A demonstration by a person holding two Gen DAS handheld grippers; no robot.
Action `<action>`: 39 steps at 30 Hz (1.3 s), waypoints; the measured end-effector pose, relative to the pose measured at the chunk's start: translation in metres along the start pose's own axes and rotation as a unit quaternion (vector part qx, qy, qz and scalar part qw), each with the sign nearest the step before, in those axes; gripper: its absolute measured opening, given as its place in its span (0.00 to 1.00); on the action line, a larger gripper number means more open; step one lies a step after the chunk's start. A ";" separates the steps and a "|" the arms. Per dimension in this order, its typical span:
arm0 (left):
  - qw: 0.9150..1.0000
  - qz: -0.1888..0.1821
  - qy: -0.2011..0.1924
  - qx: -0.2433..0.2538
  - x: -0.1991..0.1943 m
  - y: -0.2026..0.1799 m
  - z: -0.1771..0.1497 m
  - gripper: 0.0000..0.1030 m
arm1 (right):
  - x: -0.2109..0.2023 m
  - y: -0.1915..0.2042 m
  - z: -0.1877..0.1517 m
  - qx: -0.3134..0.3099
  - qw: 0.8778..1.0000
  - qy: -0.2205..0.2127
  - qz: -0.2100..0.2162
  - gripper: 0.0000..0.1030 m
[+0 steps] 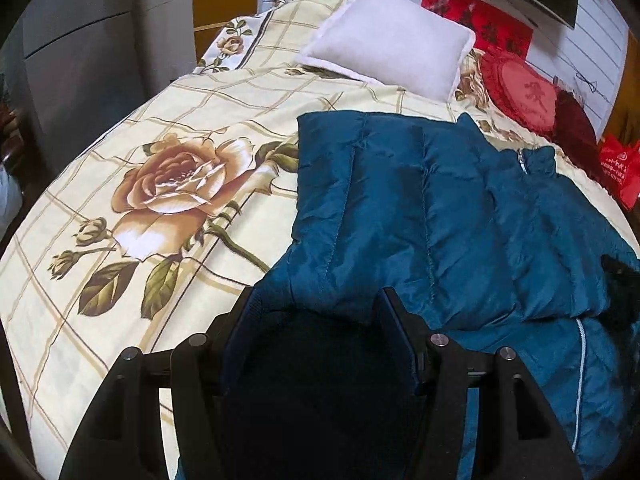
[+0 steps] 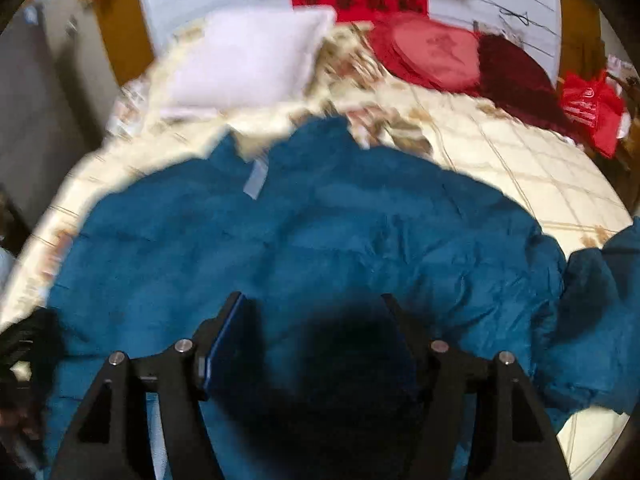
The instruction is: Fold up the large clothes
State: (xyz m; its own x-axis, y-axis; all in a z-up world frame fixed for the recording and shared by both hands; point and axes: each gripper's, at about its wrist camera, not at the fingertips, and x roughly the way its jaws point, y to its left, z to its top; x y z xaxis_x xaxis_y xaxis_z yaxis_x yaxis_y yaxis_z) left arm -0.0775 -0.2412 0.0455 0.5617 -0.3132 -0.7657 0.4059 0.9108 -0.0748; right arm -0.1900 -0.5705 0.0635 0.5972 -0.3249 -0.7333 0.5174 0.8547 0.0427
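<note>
1. Lying spread across the floral bedspread (image 1: 168, 128), near edge of bed: teal padded jacket (image 1: 440, 208), zipper and collar pointing toward the white pillow (image 1: 388, 40) and red cushions (image 1: 520, 92).

2. Showing in the left wrist view: one side panel or sleeve already lying folded over the body, with a long straight edge running up the left.

3. Hovering low over the jacket's near hem: left gripper (image 1: 316, 304), jaws standing wide, teal fabric bunching up between the fingers but no pad visibly pressing on it (not counting as a grip).

4. Hanging over the jacket's middle: right gripper (image 2: 312, 300), jaws wide apart, nothing pinched; view blurring, so fine detail not readable.

5. Trailing off to the right in the right wrist view: a loose teal sleeve (image 2: 600, 280), lying apart from the body on the bedspread.

6. Judging the step in hand: reaching for the unfolded side to bring it across.

7. Doing it well, probably:
   - pinching only the top layer, near seam or cuff;
   - lifting enough to clear the puffy quilting, not dragging;
   - laying the edge parallel to the straight fold;
   - pressing air out afterwards (slippery shell likely springing back).
</note>
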 end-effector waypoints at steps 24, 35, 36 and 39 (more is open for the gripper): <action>1.000 0.008 0.003 0.005 -0.005 -0.002 -0.003 0.72 | -0.041 -0.078 -0.056 0.057 0.998 0.025 -0.021 0.69; 0.999 -0.027 -0.016 -0.011 -0.017 -0.006 0.001 0.72 | -0.061 -0.082 -0.054 0.078 0.997 -0.020 -0.015 0.70; 1.000 -0.025 -0.008 -0.009 -0.012 -0.006 0.000 0.72 | -0.054 -0.079 -0.054 0.072 0.997 -0.010 -0.021 0.70; 1.000 -0.014 0.016 0.003 0.000 -0.008 -0.004 0.72 | -0.034 -0.071 -0.060 0.053 0.997 0.027 -0.043 0.70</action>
State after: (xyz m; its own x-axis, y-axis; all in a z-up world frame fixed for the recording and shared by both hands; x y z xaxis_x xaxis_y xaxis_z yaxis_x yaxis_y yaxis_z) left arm -0.0839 -0.2478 0.0436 0.5259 -0.3303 -0.7838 0.4257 0.9000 -0.0936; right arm -0.2837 -0.5965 0.0447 0.5160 -0.3708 -0.7721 0.6285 0.7764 0.0471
